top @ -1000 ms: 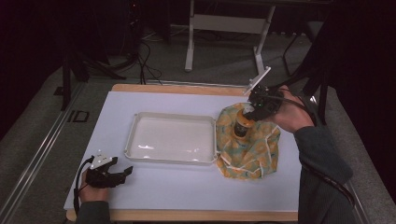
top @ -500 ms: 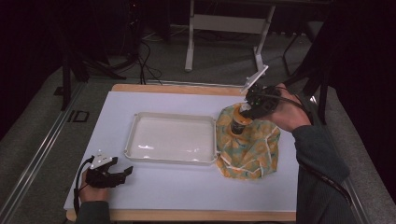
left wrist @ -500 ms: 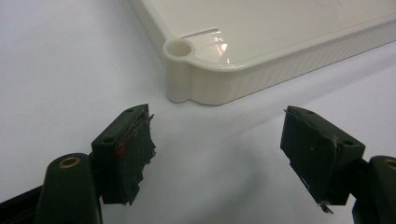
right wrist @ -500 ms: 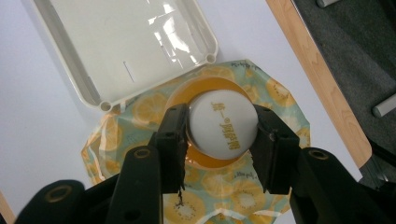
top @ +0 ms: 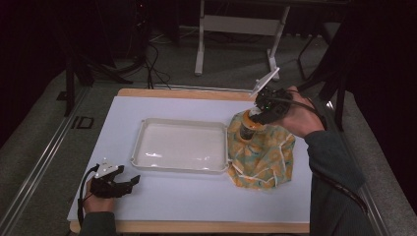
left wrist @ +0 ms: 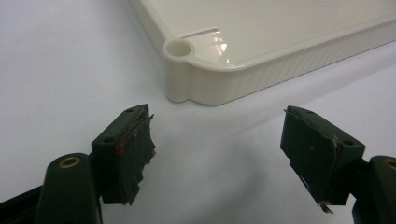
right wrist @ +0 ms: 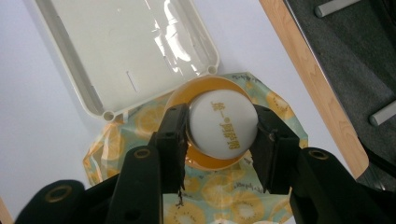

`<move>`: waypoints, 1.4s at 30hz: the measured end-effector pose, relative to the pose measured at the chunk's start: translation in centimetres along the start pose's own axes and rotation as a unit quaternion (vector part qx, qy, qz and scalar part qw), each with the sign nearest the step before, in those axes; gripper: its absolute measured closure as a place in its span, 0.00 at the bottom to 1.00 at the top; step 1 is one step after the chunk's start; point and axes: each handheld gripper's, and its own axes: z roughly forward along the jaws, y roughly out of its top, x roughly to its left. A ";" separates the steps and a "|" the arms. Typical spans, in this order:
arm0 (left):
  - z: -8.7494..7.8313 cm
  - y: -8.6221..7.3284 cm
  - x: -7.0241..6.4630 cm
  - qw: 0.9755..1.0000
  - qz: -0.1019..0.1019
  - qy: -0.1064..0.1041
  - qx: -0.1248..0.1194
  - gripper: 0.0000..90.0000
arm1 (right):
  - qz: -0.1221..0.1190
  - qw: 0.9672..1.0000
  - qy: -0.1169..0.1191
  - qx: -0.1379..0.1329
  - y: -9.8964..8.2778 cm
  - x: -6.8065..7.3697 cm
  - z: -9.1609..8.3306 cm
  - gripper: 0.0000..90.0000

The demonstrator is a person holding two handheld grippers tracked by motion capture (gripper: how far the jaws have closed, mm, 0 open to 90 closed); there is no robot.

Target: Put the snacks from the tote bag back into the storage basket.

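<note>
cap pinched in my right jaws

cap (right wrist: pixel 223 125), white with gold lettering, sits between the pads of my right gripper (right wrist: pixel 222 140). the jaws are drawn in to the cap's width, one pad pressing on each side, so i have a firm hold on it. the cap tops an orange bottle (right wrist: pixel 205 91), whose shoulder rings it in the right gripper view. the bottle stands upright in a bag (top: pixel 259 152) printed with yellow fruit slices, and the bag's cloth spreads around its base. in the high view the right gripper (top: pixel 256 118) points down onto the bottle (top: pixel 246 130) at the far right of the table (top: pixel 196 206), and the bag lies just beside the right edge of the tray (top: pixel 142 135), seemingly touching its corner.

my left gripper (left wrist: pixel 219 140) has its jaws wide apart with nothing between them, only bare table under the pads. it rests low at the near left of the table (left wrist: pixel 56 70), facing a corner of the tray (left wrist: pixel 196 84), near it but apart. in the high view the left gripper (top: pixel 129 183) lies well apart from the bag.
</note>
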 end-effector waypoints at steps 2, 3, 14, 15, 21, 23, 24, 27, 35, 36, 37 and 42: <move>0.0 0.0 0.0 1.000 0.000 0.000 0.000 0.28 | 0.000 1.000 0.002 -0.001 0.2 0.1 0.0 0.65; 0.0 0.0 0.0 1.000 0.000 0.000 0.000 0.28 | 0.000 1.000 0.002 0.000 0.2 0.1 0.0 0.65; 0.0 0.0 0.0 1.000 0.000 0.000 0.000 0.28 | -0.009 1.000 0.003 -0.007 0.9 0.6 0.0 0.65; 0.0 0.0 0.0 1.000 0.000 -0.001 0.000 0.28 | -0.010 1.000 0.004 -0.007 0.9 0.6 0.0 0.65; 0.0 0.0 0.0 1.000 0.001 0.000 0.000 0.28 | -0.016 1.000 0.007 -0.010 1.4 0.9 0.0 0.65; 0.0 0.0 0.0 1.000 0.000 0.000 0.000 0.28 | -0.016 1.000 0.008 -0.008 1.5 1.0 0.0 0.65; 0.0 0.0 0.0 1.000 0.000 0.000 0.000 0.28 | -0.017 1.000 0.009 -0.008 1.6 1.1 0.0 0.65; 0.0 0.0 0.0 1.000 0.001 -0.001 0.000 0.28 | -0.018 1.000 0.012 -0.009 1.8 1.2 0.1 0.65; 0.0 0.0 0.0 1.000 0.001 -0.001 0.000 0.28 | -0.026 1.000 0.007 -0.005 2.5 1.7 0.0 0.65; 0.0 0.0 0.0 1.000 0.001 -0.001 0.000 0.28 | -0.027 1.000 0.007 -0.005 2.5 1.7 0.0 0.65; 0.0 0.0 0.0 1.000 0.001 -0.001 0.000 0.28 | -0.026 1.000 0.007 -0.005 2.6 1.7 0.0 0.65; 0.0 0.0 0.0 1.000 0.001 -0.001 0.000 0.28 | -0.028 1.000 0.008 -0.008 2.9 1.9 0.1 0.65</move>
